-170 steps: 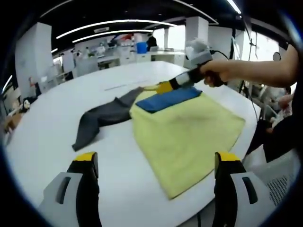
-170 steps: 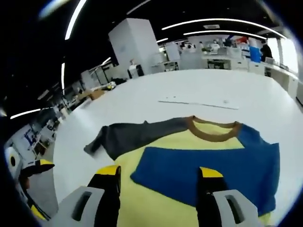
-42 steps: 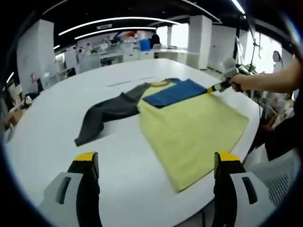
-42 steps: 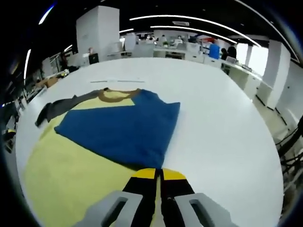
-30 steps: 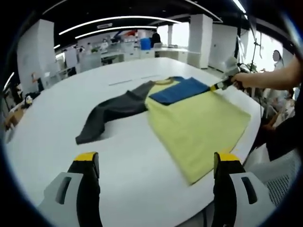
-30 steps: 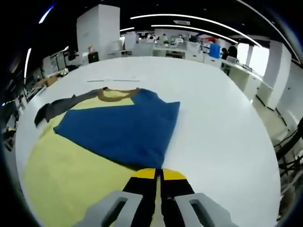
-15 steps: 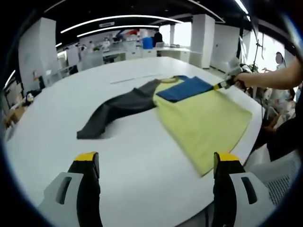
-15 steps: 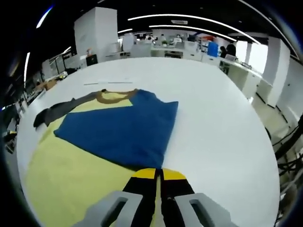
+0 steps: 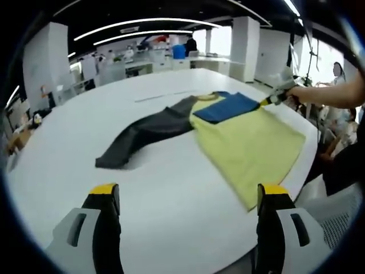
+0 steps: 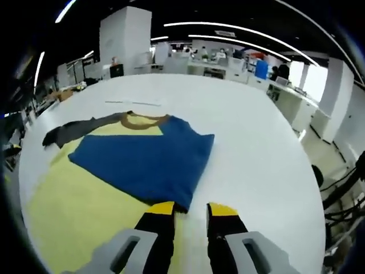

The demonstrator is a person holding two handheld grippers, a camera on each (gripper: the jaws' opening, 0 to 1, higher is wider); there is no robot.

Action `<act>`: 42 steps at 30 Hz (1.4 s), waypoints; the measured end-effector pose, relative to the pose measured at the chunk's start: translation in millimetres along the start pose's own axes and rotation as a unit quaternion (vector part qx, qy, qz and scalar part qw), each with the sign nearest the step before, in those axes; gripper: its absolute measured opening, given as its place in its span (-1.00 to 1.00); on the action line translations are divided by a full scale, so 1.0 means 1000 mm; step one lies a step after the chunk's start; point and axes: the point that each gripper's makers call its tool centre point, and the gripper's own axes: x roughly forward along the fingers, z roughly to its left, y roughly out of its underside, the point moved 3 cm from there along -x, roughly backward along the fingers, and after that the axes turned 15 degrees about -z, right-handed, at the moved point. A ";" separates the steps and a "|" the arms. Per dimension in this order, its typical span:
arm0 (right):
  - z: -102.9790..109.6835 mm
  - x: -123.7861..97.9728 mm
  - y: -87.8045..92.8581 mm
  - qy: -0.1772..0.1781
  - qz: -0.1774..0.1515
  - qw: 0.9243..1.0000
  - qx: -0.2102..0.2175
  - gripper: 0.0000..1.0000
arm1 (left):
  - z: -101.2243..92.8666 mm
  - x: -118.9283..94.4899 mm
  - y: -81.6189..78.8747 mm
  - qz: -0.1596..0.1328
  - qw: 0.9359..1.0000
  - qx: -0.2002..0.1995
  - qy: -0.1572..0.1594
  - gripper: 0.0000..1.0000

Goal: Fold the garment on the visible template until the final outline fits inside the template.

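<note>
A yellow shirt lies flat on the big white table.
Its blue sleeve is folded over the front, and its grey sleeve sticks out sideways. The right gripper sits spread apart at the blue sleeve's edge. The left gripper is spread wide, holding nothing.
</note>
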 end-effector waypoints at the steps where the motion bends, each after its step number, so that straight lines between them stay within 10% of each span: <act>1: 0.001 0.000 -0.001 -0.004 -0.003 1.000 0.002 -0.29 | 0.000 0.000 0.000 -0.001 1.000 -0.001 -0.001 0.94; 12: 0.036 -0.019 -0.010 -0.111 -0.008 0.993 0.039 0.70 | 0.006 0.003 -0.004 -0.004 1.000 -0.001 -0.006 0.96; 31: 0.096 -0.057 -0.026 -0.211 -0.041 0.977 -0.014 0.96 | 0.033 0.011 -0.016 -0.030 0.998 -0.048 -0.038 0.91; 42: 0.116 -0.079 -0.032 -0.238 -0.070 0.968 -0.023 0.96 | 0.066 0.028 -0.039 -0.072 0.988 -0.065 -0.117 0.66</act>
